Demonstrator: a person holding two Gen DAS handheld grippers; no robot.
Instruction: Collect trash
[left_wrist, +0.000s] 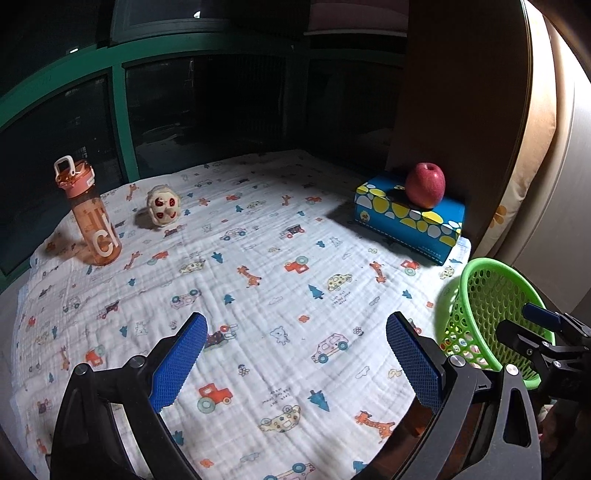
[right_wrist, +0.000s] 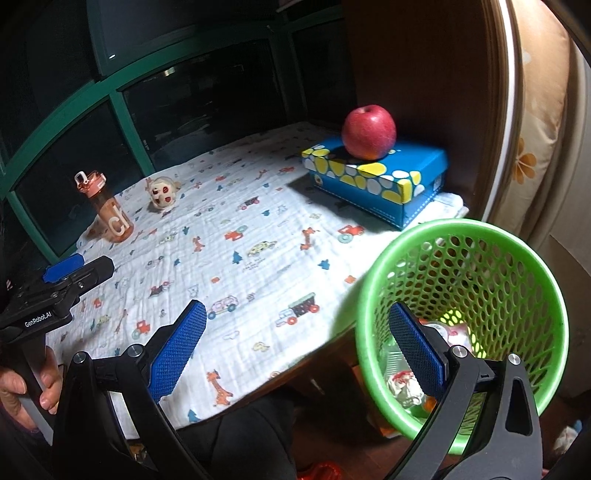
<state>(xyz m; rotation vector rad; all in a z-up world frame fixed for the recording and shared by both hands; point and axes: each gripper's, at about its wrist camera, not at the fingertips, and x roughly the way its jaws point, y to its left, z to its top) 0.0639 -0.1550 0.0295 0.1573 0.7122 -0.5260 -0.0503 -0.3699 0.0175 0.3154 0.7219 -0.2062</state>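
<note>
Claws: your left claw (left_wrist: 295, 354) gapes wide, empty, over table (left_wrist: 258, 295) | right claw (right_wrist: 295, 354) wide apart, empty, one finger inside green basket (right_wrist: 517, 236)

I'm working in a home, judging by the child's cartoon-print cloth (left_wrist: 258, 295) over the table, the floral bedding (right_wrist: 532, 147) at right and dark windows (left_wrist: 203, 110) beyond

Both tongs (left_wrist: 295, 354) (right_wrist: 295, 350) have black frames, silver screws and blue textured pads (right_wrist: 177, 350); the left handle reads "GenRobot.AI"; bare skin on the hand (right_wrist: 22, 387).
</note>
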